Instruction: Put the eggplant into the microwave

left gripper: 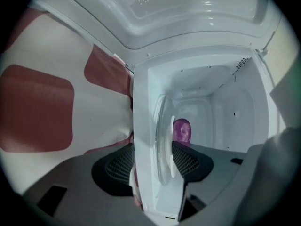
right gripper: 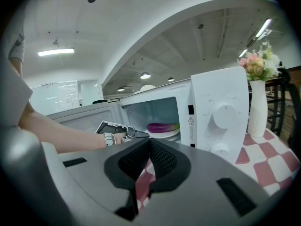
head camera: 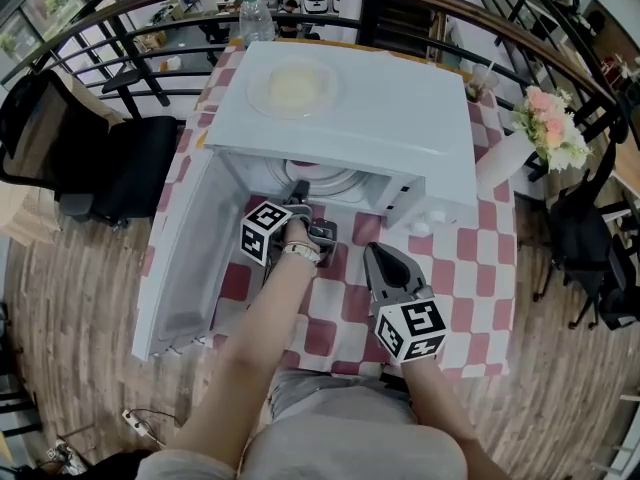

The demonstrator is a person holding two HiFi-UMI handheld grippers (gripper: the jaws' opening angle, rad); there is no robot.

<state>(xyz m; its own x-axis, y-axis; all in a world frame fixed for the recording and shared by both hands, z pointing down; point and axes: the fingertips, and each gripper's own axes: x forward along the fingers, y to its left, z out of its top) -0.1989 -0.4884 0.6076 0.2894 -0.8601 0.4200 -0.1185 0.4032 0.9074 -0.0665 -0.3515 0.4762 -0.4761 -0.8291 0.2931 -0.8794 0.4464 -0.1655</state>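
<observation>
Eggplant (right gripper: pixel 163 127) is seen on the glass plate (right gripper: pixel 165 134) inside the microwave (right gripper: pixel 221 107), its long axis set across the opening. It lies just beyond the left gripper (head camera: pixel 298 190), whose fingers are spread apart and empty; the right gripper (head camera: pixel 378 255), fingers pressed together, is held nearer, over the table (head camera: pixel 480 258)

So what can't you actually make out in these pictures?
- Left gripper view: only the eggplant's purple end shows; the turntable plate covers the rest.
- Head view: the microwave's top hides the eggplant altogether.
- Right gripper view: print around the dial is too small to read.
</observation>
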